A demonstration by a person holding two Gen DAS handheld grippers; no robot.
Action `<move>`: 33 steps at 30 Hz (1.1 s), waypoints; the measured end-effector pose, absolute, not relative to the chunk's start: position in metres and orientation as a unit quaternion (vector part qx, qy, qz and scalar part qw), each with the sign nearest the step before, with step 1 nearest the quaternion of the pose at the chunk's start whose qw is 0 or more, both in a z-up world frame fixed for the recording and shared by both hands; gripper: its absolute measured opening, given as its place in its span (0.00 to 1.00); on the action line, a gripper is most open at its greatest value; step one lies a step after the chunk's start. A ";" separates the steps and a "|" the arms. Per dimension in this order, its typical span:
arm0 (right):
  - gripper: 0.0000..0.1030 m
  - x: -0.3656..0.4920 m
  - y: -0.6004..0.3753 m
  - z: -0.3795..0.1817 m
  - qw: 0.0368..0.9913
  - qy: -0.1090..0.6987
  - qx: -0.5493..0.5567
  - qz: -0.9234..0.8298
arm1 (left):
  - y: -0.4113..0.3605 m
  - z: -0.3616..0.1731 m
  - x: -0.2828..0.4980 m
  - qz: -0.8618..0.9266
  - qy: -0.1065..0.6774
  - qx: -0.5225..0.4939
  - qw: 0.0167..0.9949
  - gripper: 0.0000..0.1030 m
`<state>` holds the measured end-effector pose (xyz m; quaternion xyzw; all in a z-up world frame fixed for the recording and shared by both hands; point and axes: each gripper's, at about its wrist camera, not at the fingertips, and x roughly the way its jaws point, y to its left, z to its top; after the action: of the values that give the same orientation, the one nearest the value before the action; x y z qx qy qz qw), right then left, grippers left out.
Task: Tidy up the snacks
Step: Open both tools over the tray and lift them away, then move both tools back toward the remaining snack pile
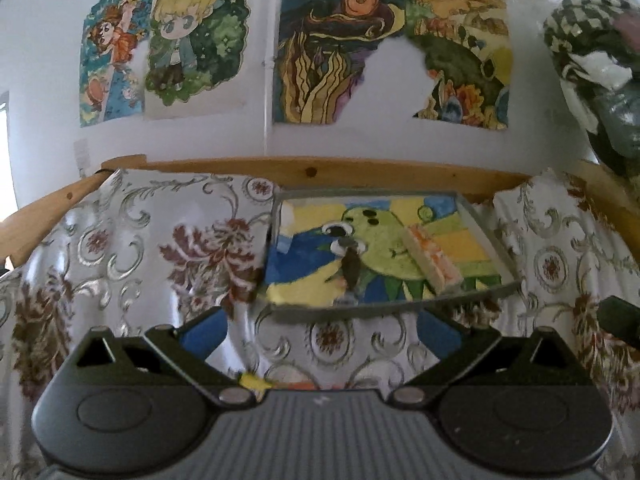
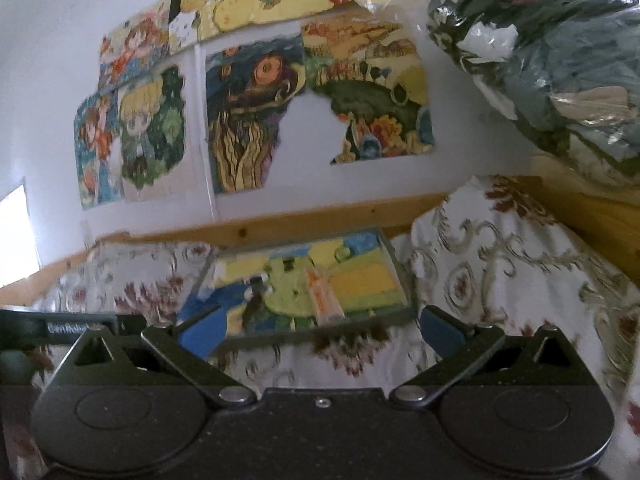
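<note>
Ahead, centre frame, my tray (image 1: 476,220) holds one wafer (image 1: 432,258) and a dark snack (image 1: 352,268). Both grippers (image 1: 322,334) (image 2: 322,330) hover empty, fingers apart; next I'd fetch the yellow packet (image 1: 254,381) below.

Left wrist view: low over the patterned tablecloth (image 1: 120,248), facing straight ahead along the fingers toward the white wall with paintings (image 1: 328,52); painted tray (image 1: 476,216) centred, near, just beyond the blue fingertips (image 1: 204,336). Horizon level.

Right wrist view: same low height, set to the right of the other gripper (image 2: 72,326), whose dark body enters at the left edge; tilted, so the wooden rail (image 2: 304,220) slopes. Tray (image 2: 394,256) slightly farther off.

Shared: tray, tablecloth, rail, wall paintings, plastic-wrapped bundle (image 2: 560,60) at upper right.
</note>
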<state>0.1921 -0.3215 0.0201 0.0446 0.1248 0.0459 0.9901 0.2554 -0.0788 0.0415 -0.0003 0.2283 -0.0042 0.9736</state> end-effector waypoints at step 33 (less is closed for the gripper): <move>0.99 0.104 -0.265 -0.044 0.968 0.247 -0.032 0.022 | -0.035 -0.041 0.141 0.009 0.312 0.003 0.950 1.00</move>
<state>0.1039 -0.2650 -0.0440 -0.0320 0.2469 0.0216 0.9683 0.1409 -0.0351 -0.0412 0.0030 0.3120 0.0092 0.9500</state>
